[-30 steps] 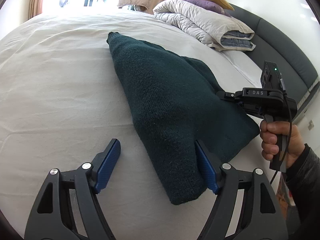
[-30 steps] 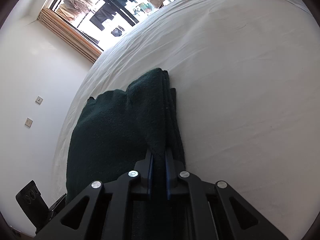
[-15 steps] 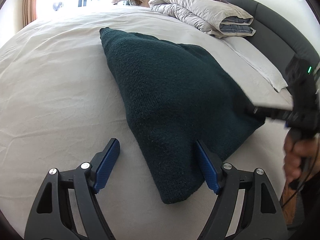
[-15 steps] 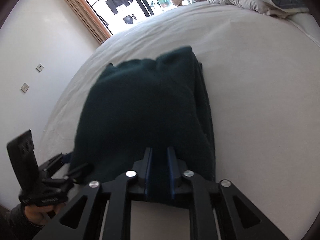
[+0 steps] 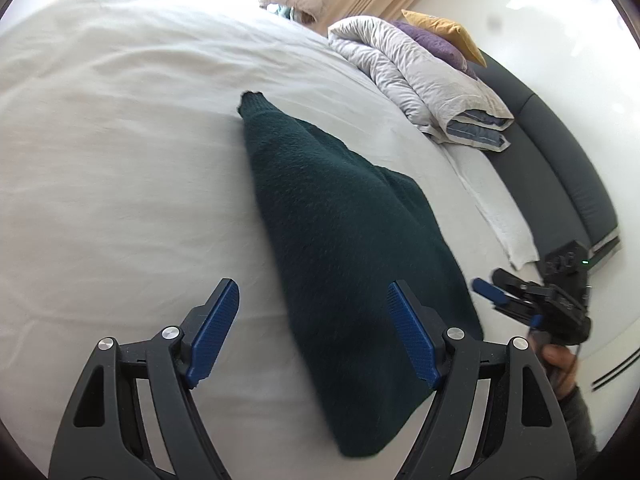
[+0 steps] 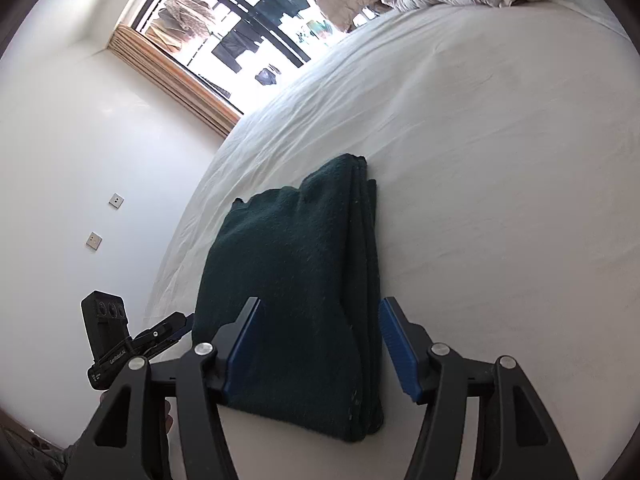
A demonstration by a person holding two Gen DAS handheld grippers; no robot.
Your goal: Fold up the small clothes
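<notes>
A dark green knitted garment (image 5: 344,248) lies folded in several layers on the white bed sheet (image 5: 120,184). It also shows in the right wrist view (image 6: 296,280), its stacked folded edges on the right. My left gripper (image 5: 312,332) is open and empty above the near end of the garment. My right gripper (image 6: 320,344) is open and empty, its jaws standing either side of the garment's near edge. The right gripper also shows in the left wrist view (image 5: 520,300), off the garment's right corner. The left gripper shows at the lower left of the right wrist view (image 6: 160,332).
A folded grey duvet (image 5: 424,80) with purple and yellow pillows (image 5: 444,36) lies at the head of the bed by a dark headboard (image 5: 560,168). A window (image 6: 240,32) and a white wall with sockets (image 6: 94,240) stand beyond the bed.
My right gripper has opened and let go of the garment, which now lies flat on the bed. The left gripper has stayed open and shifted slightly.
</notes>
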